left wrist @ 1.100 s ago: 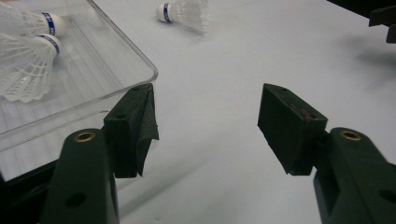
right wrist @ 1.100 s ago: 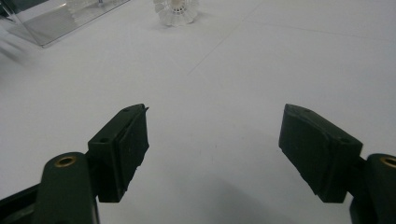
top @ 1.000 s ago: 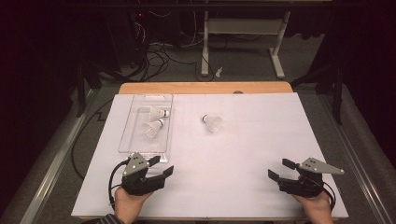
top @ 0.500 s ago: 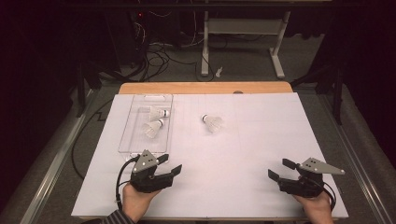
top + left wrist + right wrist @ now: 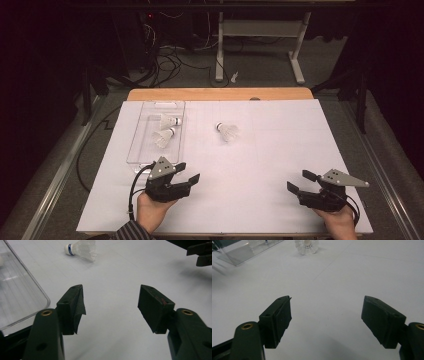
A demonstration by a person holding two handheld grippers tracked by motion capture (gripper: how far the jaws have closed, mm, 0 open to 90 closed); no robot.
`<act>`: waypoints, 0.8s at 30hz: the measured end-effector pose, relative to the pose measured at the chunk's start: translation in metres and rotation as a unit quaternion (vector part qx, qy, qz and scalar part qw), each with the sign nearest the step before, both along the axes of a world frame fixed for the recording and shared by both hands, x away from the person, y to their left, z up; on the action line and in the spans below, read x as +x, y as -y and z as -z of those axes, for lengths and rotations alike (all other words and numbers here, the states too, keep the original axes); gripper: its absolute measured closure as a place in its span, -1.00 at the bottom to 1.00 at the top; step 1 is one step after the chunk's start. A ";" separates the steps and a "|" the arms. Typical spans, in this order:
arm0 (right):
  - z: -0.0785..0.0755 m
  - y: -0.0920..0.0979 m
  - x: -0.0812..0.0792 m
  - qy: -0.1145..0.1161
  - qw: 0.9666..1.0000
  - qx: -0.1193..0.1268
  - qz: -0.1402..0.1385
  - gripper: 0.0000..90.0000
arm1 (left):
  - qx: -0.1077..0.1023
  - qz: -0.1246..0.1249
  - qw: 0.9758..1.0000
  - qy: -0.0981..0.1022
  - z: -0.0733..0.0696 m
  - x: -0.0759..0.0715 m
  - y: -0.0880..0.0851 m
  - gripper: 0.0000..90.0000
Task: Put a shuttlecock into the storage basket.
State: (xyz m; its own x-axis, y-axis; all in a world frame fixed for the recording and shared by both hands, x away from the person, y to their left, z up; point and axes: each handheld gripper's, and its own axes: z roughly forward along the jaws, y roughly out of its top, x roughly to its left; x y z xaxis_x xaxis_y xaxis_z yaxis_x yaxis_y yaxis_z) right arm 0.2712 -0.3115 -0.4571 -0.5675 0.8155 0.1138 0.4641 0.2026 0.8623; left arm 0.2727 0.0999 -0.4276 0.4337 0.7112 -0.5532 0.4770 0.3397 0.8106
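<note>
**Loose shuttlecock lies far and right of the left gripper, which is the nearer one**

White table sheet (image 5: 260,165) covers the work surface. A clear plastic tray (image 5: 142,145) sits at its far left, holding two shuttlecocks (image 5: 165,137).

One loose shuttlecock (image 5: 227,131) lies on the sheet just right of the tray, apart from it, near the far middle. In the high view its cork points left and its skirt right, so the long axis runs roughly left to right, tilted a little toward the near side at the skirt end.

Left gripper (image 5: 187,179) is at the near left, just in front of the tray's near end, jaws spread wide with nothing between them. In the left gripper view the shuttlecock (image 5: 81,247) sits ahead and slightly left of the jaw line, cork with its blue band to the left.

Right gripper (image 5: 299,182) is at the near right, jaws likewise spread and empty. In the right gripper view the shuttlecock (image 5: 307,246) is far ahead, skirt toward the camera.

Judgement: the left gripper is nearer to both shuttlecock and tray. Reaching forward and right, its jaws would meet the shuttlecock obliquely across its axis.
</note>
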 end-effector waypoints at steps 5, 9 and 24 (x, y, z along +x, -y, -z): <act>0.000 0.000 0.000 -0.001 1.000 0.000 0.000 -0.46 | 0.003 0.003 1.000 0.000 0.000 0.002 0.004 -0.14; 0.000 0.000 0.000 0.000 1.000 0.000 0.000 -0.46 | 0.002 0.004 1.000 0.000 -0.001 0.003 0.007 -0.14; 0.000 0.000 0.000 0.002 1.000 0.000 0.000 -0.46 | 0.006 0.010 1.000 -0.002 0.000 0.009 0.015 -0.14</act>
State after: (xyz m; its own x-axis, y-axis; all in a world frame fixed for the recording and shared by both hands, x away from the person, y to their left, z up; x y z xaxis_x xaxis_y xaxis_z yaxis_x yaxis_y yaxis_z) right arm 0.2711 -0.3117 -0.4568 -0.5671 0.8159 0.1125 0.4616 0.2018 0.8639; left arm 0.2815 0.0845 -0.4279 0.4461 0.7085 -0.5468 0.4863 0.3211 0.8127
